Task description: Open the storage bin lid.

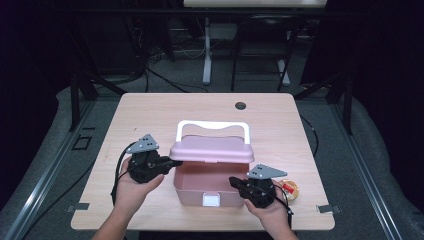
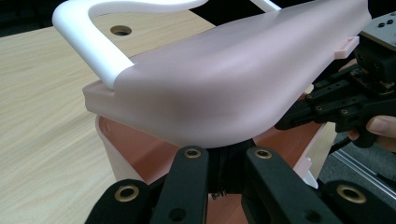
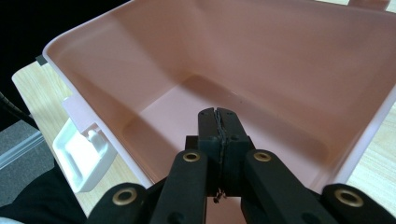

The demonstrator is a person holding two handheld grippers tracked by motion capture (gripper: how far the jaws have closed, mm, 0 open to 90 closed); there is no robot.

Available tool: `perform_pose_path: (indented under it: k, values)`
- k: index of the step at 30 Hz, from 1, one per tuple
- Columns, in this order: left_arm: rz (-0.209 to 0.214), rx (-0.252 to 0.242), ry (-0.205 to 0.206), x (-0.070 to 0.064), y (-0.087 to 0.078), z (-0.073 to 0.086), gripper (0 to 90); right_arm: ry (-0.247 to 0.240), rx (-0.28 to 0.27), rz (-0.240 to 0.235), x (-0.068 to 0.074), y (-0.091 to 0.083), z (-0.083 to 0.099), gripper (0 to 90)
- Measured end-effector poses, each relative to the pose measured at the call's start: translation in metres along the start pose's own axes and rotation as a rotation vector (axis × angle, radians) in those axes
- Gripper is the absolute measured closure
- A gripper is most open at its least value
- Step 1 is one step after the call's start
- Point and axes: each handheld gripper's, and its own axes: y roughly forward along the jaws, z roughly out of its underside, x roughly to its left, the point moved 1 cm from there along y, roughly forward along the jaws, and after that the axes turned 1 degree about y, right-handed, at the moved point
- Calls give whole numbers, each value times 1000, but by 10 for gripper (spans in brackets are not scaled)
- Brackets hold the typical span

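Observation:
A pink box (image 1: 200, 182) stands near the table's front edge with its pink lid (image 1: 212, 149) lifted partway and its white handle (image 1: 212, 125) standing up at the back. My left gripper (image 1: 175, 162) meets the lid's left corner. In the left gripper view its jaws stand close together under the lid's (image 2: 224, 88) rim, apparently pinching it, with the tips hidden. My right gripper (image 1: 233, 181) is shut with nothing in it, at the box's right front rim. In the right gripper view the right gripper (image 3: 218, 114) points into the bare box interior (image 3: 280, 93).
A white latch (image 1: 210, 200) hangs on the box's front wall. A small round yellow-and-red item (image 1: 289, 189) lies on the table (image 1: 150, 110) just right of my right hand. A cable hole (image 1: 240, 105) sits at the table's back middle.

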Motion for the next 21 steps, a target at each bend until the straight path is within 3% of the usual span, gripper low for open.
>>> perform_pose_path:
  k: [21]
  values:
    - [-26,-6,9,5,-2,-19,895,-14,7,-2,-1,0,0,900]
